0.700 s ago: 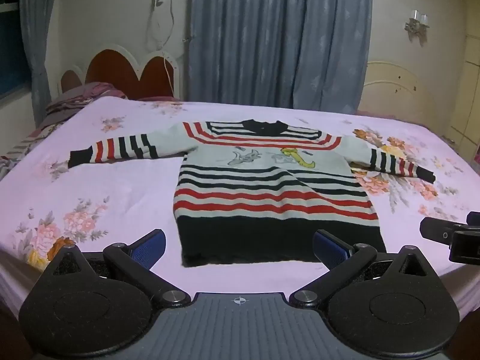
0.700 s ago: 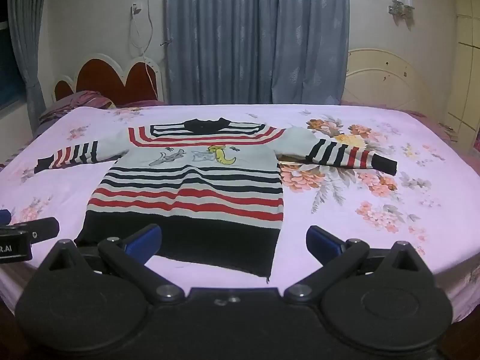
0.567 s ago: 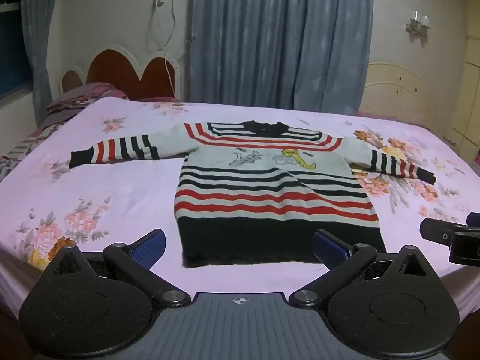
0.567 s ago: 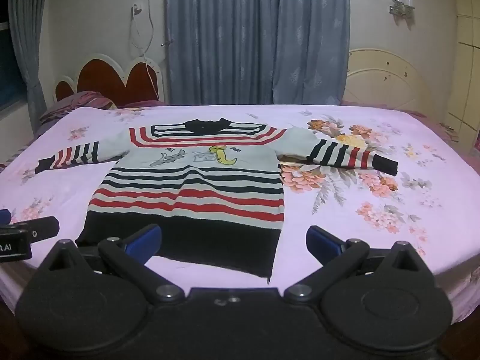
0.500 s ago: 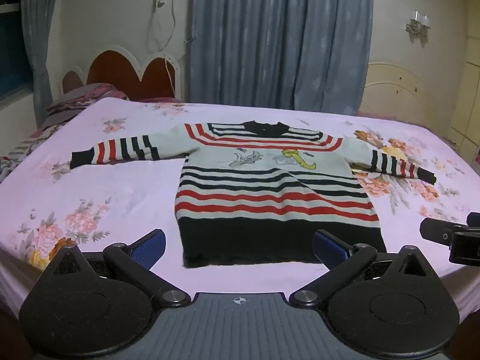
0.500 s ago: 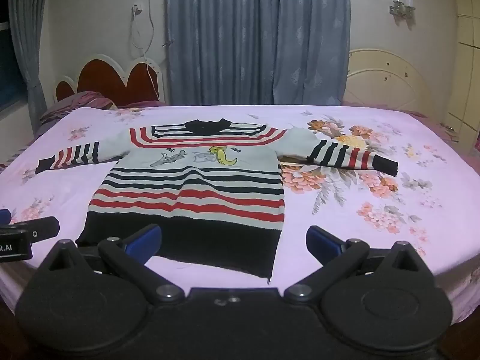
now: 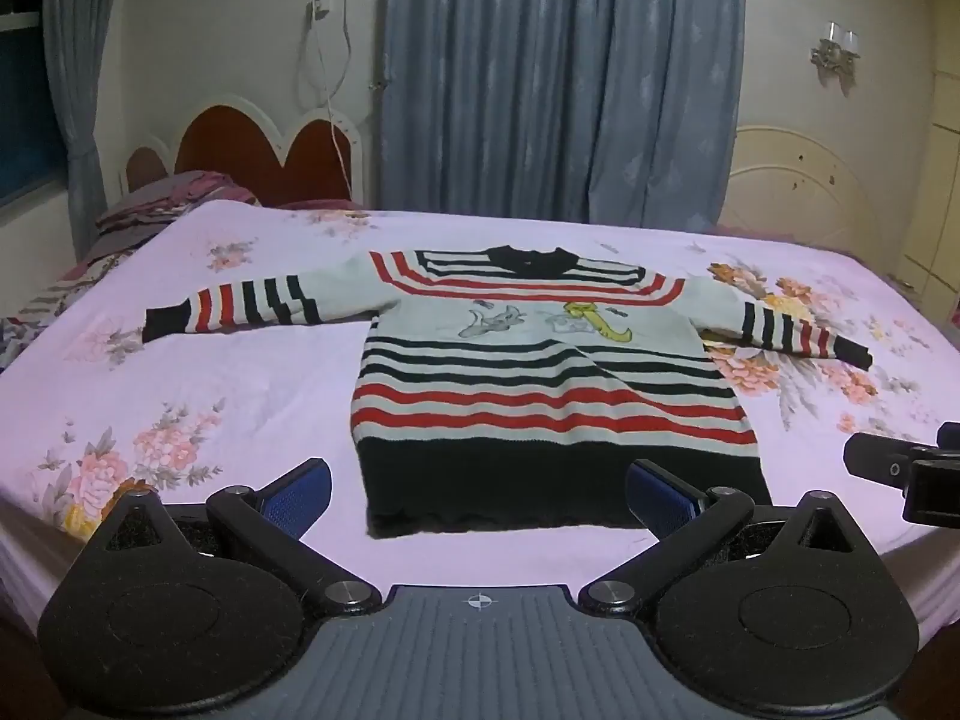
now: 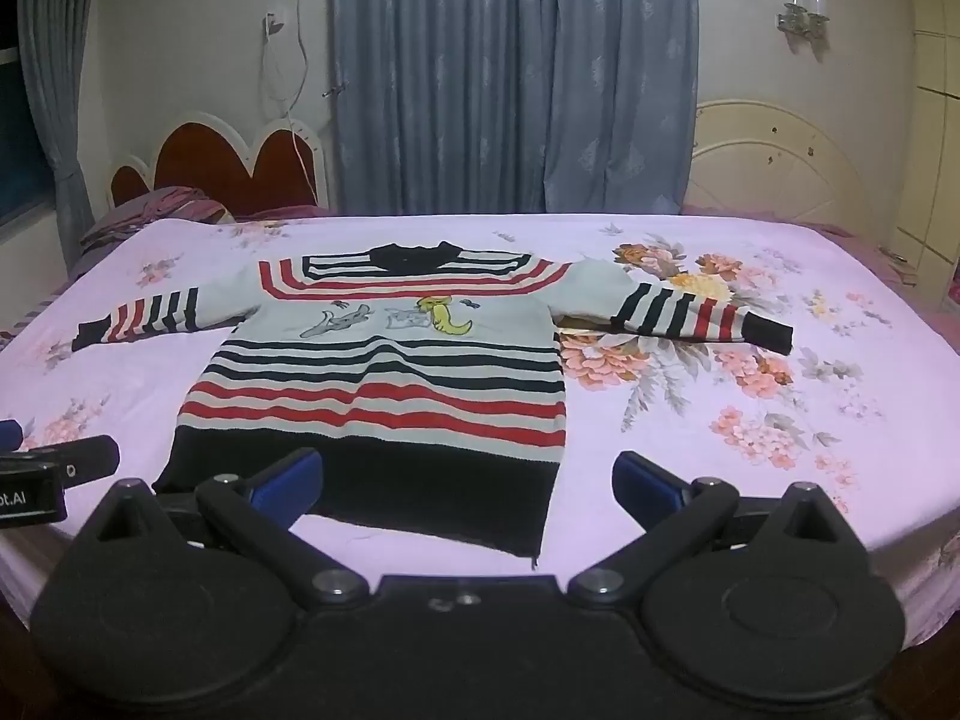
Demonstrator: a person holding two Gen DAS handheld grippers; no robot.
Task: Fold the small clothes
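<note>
Dim bedroom, blue curtains [image 7: 558, 78] behind, bed [image 7: 210, 378] in a pink flowered sheet. Striped sweater [image 7: 540, 384] spread flat face-up ahead of both tongs, black hem nearest, collar farthest, long axis running straight away, sleeves stretched out to either side. Left gripper [image 7: 478, 491] released wide and empty, centred on the hem; right gripper [image 8: 464, 479] likewise wide and empty, offset toward the right hem corner. Probably sleeves first, each hand to its own side. Right view alone showing the hem's loose thread; each view catching the other's fingertip at its edge

Both views have shifted very slightly against the sweater [image 7: 540, 372].
</note>
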